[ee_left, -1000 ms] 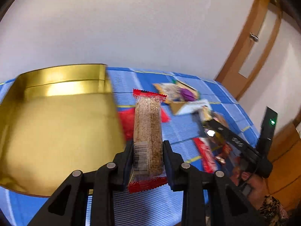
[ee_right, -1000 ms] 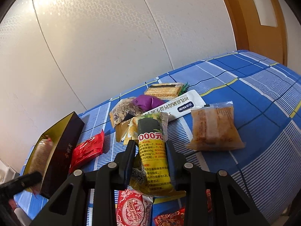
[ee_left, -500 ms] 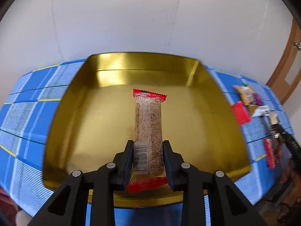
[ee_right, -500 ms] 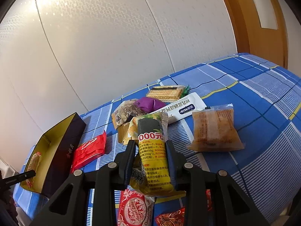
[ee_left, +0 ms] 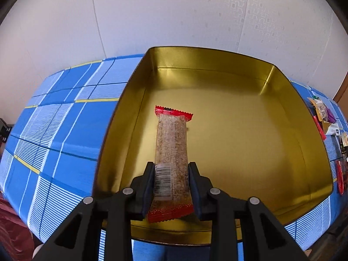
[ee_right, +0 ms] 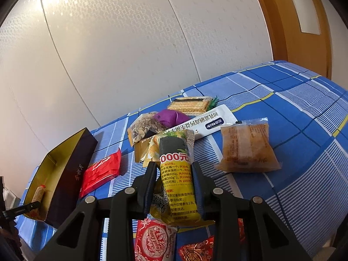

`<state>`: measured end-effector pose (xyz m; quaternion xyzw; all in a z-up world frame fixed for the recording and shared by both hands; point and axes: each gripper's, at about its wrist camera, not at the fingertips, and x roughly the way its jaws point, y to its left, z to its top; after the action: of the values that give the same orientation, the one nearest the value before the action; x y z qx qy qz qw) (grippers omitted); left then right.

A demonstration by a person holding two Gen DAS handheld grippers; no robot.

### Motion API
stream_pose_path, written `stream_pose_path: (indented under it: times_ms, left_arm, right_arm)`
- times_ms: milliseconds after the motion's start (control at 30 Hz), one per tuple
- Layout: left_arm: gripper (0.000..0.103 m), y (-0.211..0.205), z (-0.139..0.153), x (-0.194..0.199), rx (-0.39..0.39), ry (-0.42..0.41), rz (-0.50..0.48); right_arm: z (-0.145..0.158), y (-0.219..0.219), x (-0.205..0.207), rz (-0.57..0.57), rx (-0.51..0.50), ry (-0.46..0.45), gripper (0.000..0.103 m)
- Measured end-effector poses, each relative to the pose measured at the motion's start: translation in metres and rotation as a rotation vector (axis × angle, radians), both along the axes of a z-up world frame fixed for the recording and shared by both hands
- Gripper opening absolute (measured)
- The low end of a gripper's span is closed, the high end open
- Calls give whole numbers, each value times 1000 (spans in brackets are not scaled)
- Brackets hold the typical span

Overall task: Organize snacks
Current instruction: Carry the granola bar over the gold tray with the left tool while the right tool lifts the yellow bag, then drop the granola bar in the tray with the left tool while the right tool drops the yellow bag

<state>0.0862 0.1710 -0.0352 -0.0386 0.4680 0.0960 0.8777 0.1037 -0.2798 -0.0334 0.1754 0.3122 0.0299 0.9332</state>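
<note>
Left wrist view: left tool [ee_left: 171, 179] is clamped on a grain bar [ee_left: 171, 148] in a clear wrapper with red crimped ends. Both fingers press the wrapper sides at the barcode end; the far end points forward. The bar is held over the inside of an open gold tin [ee_left: 282, 100], toward its left half; whether the far end touches the tin floor cannot be told. No other item shows inside the tin. The tin sits on a blue plaid cloth [ee_left: 65, 130] covering the worktop. A few loose snacks [ee_left: 323, 113] lie on the cloth just past the tin's right wall, small and distorted at the frame edge.

Right wrist view: right tool [ee_right: 175, 186] is closed on a yellow packet [ee_right: 176, 174] with a dark panel and red "000" print, held lengthwise between the fingers above the cloth. Ahead of it lies a cluster: purple packet [ee_right: 170, 117], cracker pack [ee_right: 190, 104], long white sachet [ee_right: 214, 122], and an orange-brown cake in clear wrap [ee_right: 246, 148] to the right. A red packet [ee_right: 101, 171] lies left, beside the tin's dark outer wall [ee_right: 71, 171]. Inside the tin, the grain bar is visible at far left. A red-and-white packet [ee_right: 153, 242] lies beneath the tool.
</note>
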Motion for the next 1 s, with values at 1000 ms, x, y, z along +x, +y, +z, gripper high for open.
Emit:
stream_pose_path:
  times_ms: [1000]
  left_arm:
    - [33, -11, 31, -63, -193, -259, 81]
  right_arm:
    - [55, 139, -10, 334, 15, -60, 32]
